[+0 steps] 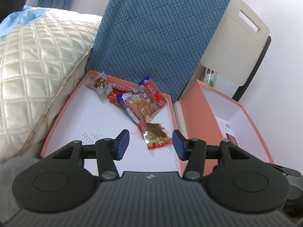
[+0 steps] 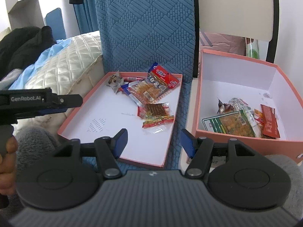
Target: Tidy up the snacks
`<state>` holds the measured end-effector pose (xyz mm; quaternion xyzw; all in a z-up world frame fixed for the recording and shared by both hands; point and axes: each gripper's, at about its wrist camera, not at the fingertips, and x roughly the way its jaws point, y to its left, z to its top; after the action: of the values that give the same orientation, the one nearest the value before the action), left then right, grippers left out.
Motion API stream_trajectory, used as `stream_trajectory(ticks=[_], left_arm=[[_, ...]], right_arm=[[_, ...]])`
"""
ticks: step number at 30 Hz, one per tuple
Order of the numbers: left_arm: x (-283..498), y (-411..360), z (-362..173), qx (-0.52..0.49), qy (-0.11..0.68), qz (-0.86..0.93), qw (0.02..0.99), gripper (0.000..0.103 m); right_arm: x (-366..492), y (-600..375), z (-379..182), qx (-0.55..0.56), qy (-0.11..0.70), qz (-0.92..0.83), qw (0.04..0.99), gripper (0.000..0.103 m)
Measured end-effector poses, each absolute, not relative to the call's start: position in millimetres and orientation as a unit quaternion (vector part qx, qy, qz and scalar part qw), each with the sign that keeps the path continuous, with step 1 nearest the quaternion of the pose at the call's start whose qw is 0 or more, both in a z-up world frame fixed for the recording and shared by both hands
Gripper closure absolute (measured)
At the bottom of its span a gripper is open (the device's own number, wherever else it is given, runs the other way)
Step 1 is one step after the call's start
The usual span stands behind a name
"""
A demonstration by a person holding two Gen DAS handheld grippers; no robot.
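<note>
A shallow pink lid [image 1: 56, 121] [image 2: 166, 157] with a white inside holds several snack packets. Nearest lies a clear packet of brown strips with a red end [image 1: 156, 135] [image 2: 157, 114]. Behind it sit an orange cracker packet [image 1: 143, 106] [image 2: 149, 90], a red packet [image 1: 152, 91] [image 2: 163, 75] and a small clear candy pack [image 1: 98, 84] [image 2: 113, 80]. My left gripper [image 1: 150, 144] hovers open over the lid, the strip packet between its pads but untouched. The right gripper [image 2: 152, 142] is open above the lid's near right corner. The deep pink box [image 2: 236, 138] [image 1: 198, 113] holds a green packet [image 2: 229, 124] and a red one [image 2: 269, 121].
A blue quilted cushion [image 1: 159, 37] [image 2: 144, 30] stands behind the lid. A cream quilted pillow [image 1: 37, 60] [image 2: 68, 70] lies to the left, a white chair back [image 1: 238, 43] to the right. A hand [image 2: 8, 162] holds the left gripper's handle. Grey fabric [image 2: 34, 143] is below.
</note>
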<state>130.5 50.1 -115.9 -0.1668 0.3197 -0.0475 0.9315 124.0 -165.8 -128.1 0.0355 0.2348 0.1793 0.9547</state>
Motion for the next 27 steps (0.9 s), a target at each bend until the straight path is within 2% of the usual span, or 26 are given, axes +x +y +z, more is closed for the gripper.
stream_trajectory(ticks=[17,27], left_arm=[[213.6,59.0,-129.2,-0.173,0.313,-0.031,0.933,0.047],[265.8,81.1,-155.0,-0.206,0.344,-0.022,0.916,0.047]], right_arm=[[171.1,-148.7,-125.3,0.036,0.222,0.174,0.959,0.040],[214.9,-143.3,-131.6,0.021,0.227,0.189,0.955,0.040]])
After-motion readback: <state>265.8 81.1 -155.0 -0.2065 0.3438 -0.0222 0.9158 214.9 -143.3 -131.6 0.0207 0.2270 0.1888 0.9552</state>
